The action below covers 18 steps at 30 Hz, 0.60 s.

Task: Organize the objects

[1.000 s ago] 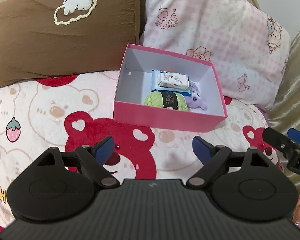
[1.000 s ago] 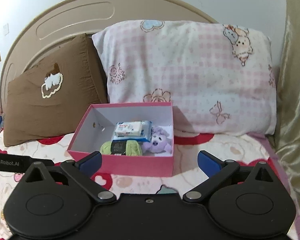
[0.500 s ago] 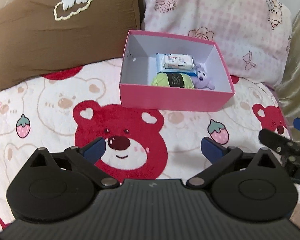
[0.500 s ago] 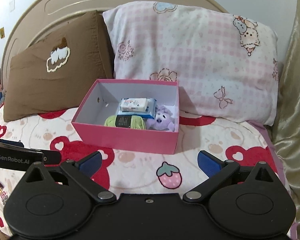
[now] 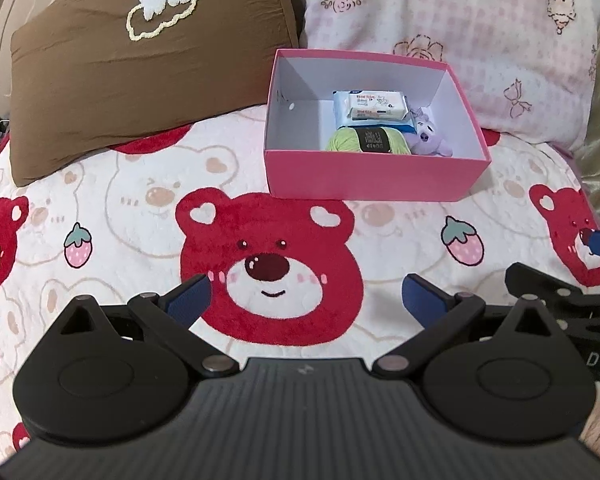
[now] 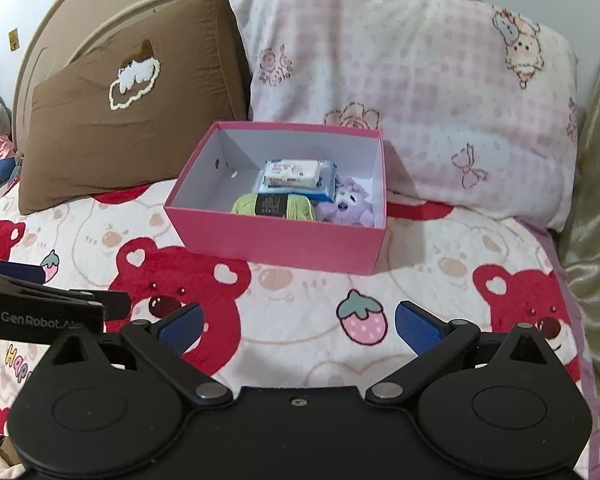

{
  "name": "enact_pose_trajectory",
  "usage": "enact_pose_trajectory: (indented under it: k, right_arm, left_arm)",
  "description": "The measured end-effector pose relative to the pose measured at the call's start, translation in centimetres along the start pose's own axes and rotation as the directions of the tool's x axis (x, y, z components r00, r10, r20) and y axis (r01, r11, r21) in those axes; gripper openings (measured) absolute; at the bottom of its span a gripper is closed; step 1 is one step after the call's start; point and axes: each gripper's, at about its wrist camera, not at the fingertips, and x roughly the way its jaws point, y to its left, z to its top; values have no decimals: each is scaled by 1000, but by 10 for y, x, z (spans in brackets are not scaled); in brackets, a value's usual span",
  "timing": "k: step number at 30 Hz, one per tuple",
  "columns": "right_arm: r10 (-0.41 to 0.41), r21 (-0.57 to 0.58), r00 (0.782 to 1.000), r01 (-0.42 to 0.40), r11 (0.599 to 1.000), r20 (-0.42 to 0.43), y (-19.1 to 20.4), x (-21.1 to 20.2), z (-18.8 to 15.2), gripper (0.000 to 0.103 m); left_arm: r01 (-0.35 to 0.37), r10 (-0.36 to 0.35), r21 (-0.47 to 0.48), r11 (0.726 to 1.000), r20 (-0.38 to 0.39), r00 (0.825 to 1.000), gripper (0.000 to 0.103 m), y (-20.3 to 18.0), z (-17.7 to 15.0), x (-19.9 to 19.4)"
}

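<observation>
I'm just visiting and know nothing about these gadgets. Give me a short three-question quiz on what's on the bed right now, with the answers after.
1. True or false: the pink box has a lid on it.
2. Which thing lies nearest the box's front wall? A) the green yarn B) the wipes packs C) the brown pillow
3. Fill in: the left gripper and the right gripper each hold ____.

Key
1. False; it is open, and its white inside shows.
2. A. The yarn lies at the front beside the purple plush toy, with the wipes packs behind.
3. Nothing; both stand open over the bear blanket.
</observation>
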Motion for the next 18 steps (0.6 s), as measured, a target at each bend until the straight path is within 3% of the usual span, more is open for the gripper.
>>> enact_pose_trajectory:
  k: [18]
  right_arm:
    - [-32, 56, 999, 34, 998, -43, -20, 11, 0, 103]
  left_arm:
    - [-46, 45, -13, 999, -42, 998, 103, -1, 3, 9]
